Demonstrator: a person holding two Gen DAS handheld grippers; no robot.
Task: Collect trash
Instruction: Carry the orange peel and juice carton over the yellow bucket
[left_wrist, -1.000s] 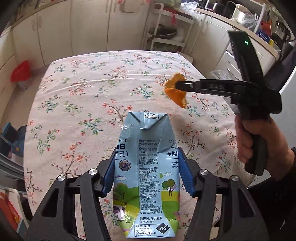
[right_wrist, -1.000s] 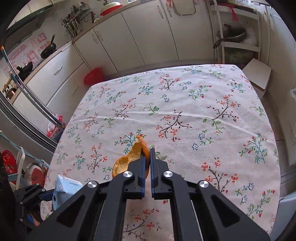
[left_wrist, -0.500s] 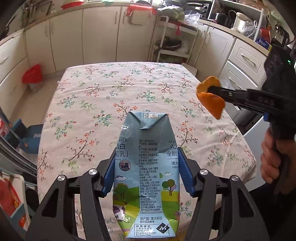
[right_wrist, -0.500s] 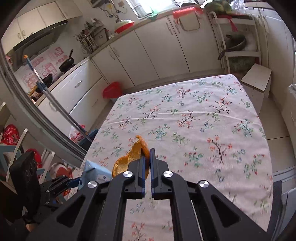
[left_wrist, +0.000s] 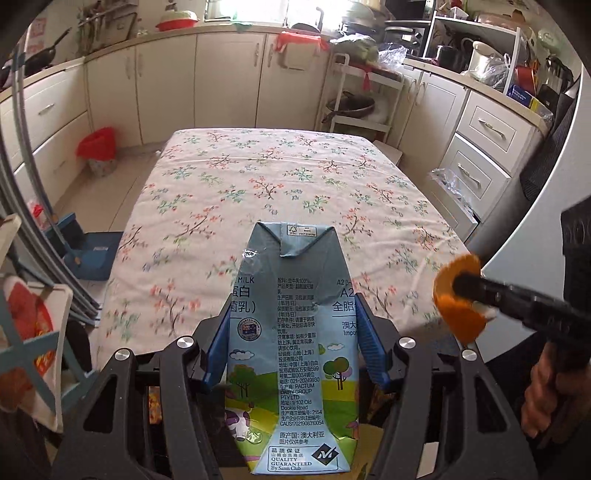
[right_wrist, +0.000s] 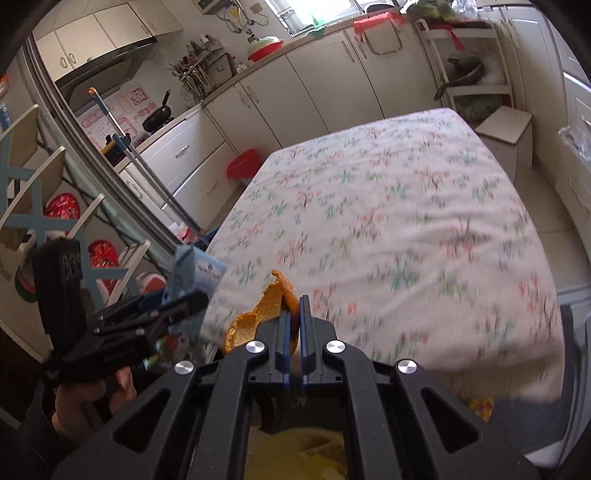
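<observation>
My left gripper (left_wrist: 291, 332) is shut on a light blue milk carton (left_wrist: 291, 354), held upright over the table's near edge. It also shows in the right wrist view (right_wrist: 195, 275). My right gripper (right_wrist: 293, 314) is shut on an orange peel (right_wrist: 266, 310), held just off the near right corner of the table; the peel also shows in the left wrist view (left_wrist: 458, 306). Both grippers are held well back from the floral tablecloth (left_wrist: 280, 192).
A red-lined bin (left_wrist: 98, 149) stands on the floor by the cabinets at the far left. A blue dustpan (left_wrist: 92, 251) lies left of the table. A low stool (right_wrist: 506, 129) and a shelf rack (left_wrist: 365, 96) stand beyond the far end. A yellow container (right_wrist: 295, 454) lies under my right gripper.
Both grippers have pulled back and up from the table, each still holding its item. The orange peel has moved from over the table to off its near right corner.
</observation>
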